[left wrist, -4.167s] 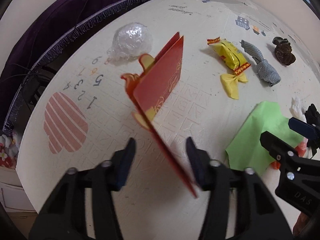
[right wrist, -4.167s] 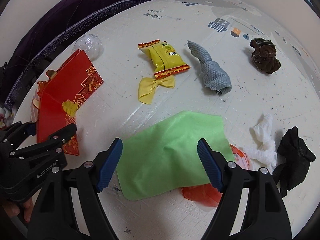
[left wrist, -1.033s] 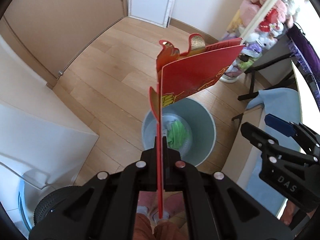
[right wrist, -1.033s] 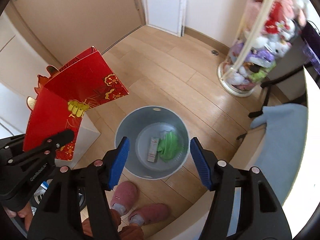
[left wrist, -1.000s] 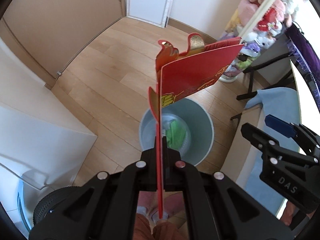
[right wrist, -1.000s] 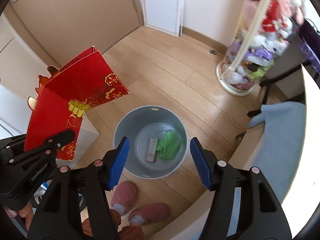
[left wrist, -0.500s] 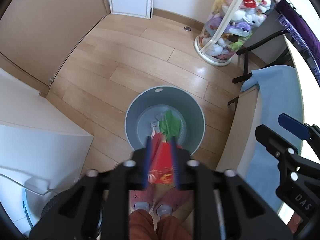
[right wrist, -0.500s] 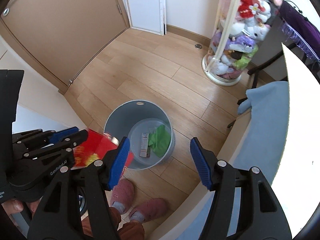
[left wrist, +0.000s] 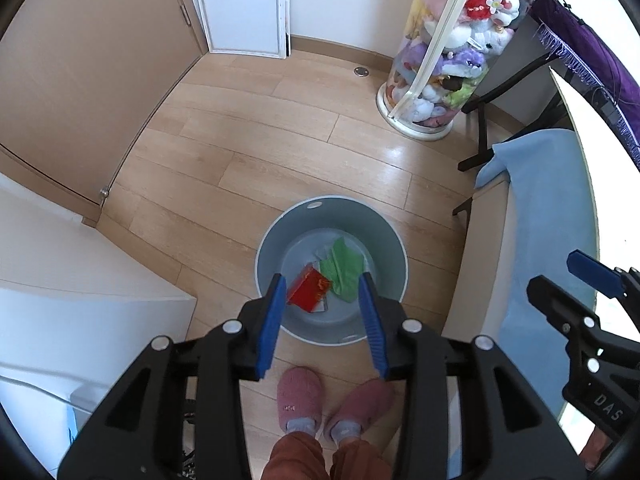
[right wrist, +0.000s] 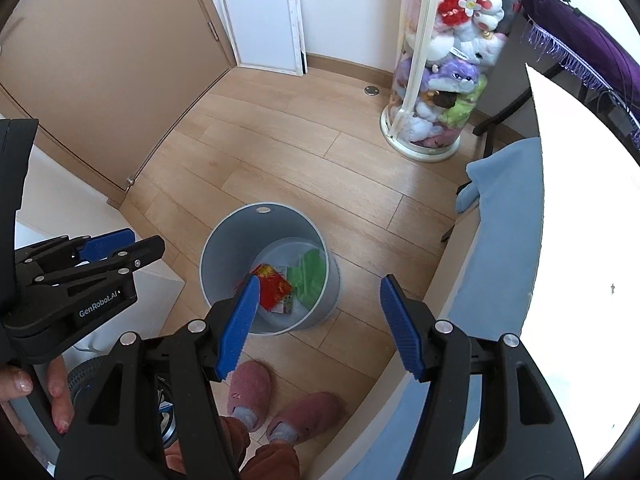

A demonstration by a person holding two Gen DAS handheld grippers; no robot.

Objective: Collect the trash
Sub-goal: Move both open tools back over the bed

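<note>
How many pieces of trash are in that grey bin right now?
3 visible: a red envelope at the bottom left, a green cloth to its right, and a small packet partly under the envelope. More may be hidden beneath.

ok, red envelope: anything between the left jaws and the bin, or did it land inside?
Nothing visible in the way. The red envelope lies in the bin beside a green cloth. The left gripper is above it, jaws opening and empty.

A smooth matt plastic bin [left wrist: 396, 248] stands on glossy wood-look floorboards [left wrist: 280, 152], holding glossy red paper [left wrist: 310, 290] and green cloth [left wrist: 343, 266].
</note>
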